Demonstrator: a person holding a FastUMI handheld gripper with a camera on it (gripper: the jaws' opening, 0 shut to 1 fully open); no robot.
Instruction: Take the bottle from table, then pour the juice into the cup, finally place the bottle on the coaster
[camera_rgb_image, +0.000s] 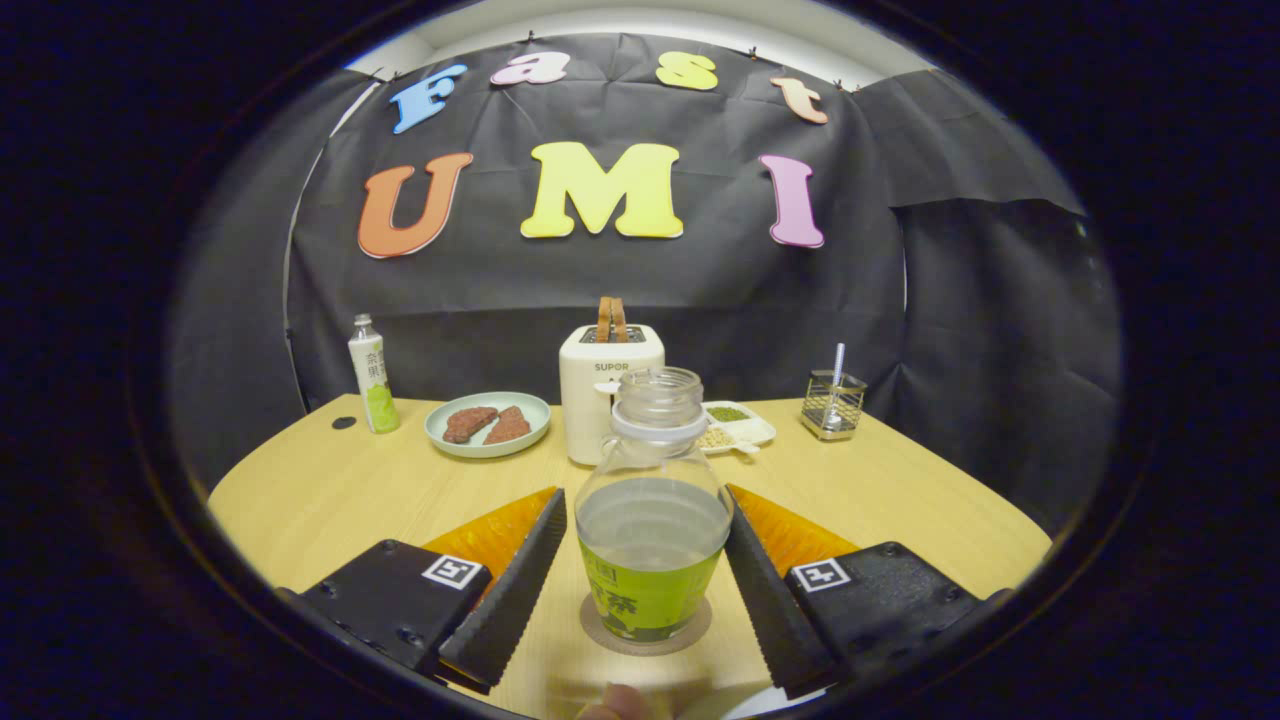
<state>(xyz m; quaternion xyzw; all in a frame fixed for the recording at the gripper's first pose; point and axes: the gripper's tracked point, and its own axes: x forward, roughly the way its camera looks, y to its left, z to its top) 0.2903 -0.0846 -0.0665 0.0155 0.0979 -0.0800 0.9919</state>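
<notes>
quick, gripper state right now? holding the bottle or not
Gripper: open, fingers either side of the uncapped bottle, which stands on the coaster; not gripping it.

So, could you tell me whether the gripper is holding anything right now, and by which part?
Nothing is held. The gripper is open, its fingers flanking the bottle on the coaster without pressing it.

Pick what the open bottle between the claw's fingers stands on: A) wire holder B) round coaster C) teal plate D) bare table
B: the bottle stands upright on the round coaster, between the open claw's fingers, with a gap on the one side and the other finger close against it.
</notes>
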